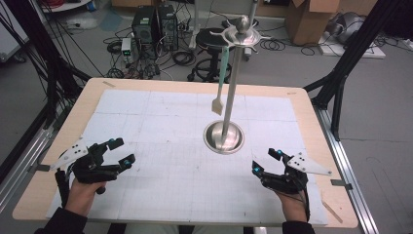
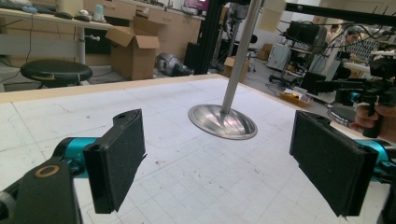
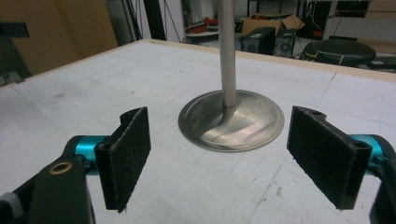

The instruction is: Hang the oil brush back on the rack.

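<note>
Overhead, the wooden worktop [image 1: 311, 112] carries a white gridded mat [image 1: 160, 146] in a cluttered lab with cables, stools and boxes. Centre-far stands a steel utensil stand [image 1: 224, 136], its top cut off in both gripper views; a teal-handled spatula [image 1: 220, 87] hangs from its hooks. Near left, the left gripper [image 1: 119, 152] rests, jaws spread, empty. Near right, the right gripper [image 1: 263, 161] likewise.

A shiny steel stand [image 1: 223, 136], round dished base and upright pole, stands ahead between both open grippers; a mint-handled spatula [image 1: 221, 80] hangs from its top.
</note>
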The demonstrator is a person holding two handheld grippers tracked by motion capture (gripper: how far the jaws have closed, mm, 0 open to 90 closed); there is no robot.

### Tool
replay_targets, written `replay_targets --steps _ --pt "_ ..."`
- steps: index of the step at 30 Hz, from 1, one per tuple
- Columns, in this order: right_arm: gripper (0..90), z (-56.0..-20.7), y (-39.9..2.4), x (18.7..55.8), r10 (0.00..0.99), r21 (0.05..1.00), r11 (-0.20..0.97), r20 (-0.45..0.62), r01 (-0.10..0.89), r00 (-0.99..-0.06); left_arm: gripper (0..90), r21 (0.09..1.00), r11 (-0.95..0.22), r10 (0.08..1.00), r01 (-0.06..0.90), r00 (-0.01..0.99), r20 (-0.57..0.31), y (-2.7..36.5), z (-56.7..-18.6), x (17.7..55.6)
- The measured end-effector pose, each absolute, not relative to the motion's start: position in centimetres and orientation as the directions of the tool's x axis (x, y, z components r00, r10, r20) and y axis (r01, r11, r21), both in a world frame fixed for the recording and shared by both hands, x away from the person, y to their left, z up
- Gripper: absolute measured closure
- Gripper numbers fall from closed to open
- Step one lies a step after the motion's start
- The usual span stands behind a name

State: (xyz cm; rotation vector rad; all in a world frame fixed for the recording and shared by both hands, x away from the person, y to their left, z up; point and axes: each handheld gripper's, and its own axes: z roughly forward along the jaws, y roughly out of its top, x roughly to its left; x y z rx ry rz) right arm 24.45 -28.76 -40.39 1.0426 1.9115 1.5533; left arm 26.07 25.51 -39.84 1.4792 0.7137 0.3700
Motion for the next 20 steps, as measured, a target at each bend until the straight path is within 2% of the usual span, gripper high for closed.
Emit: replay_targets --steps 20 --pt "20.2 -40.52 -28.49 24.58 0.787 0.959 0.083 0.104 0.271 -0.609 18.5 0.975 0.090 0.637 0.204 0.741 -0.214 25.55 -40.03 26.13"
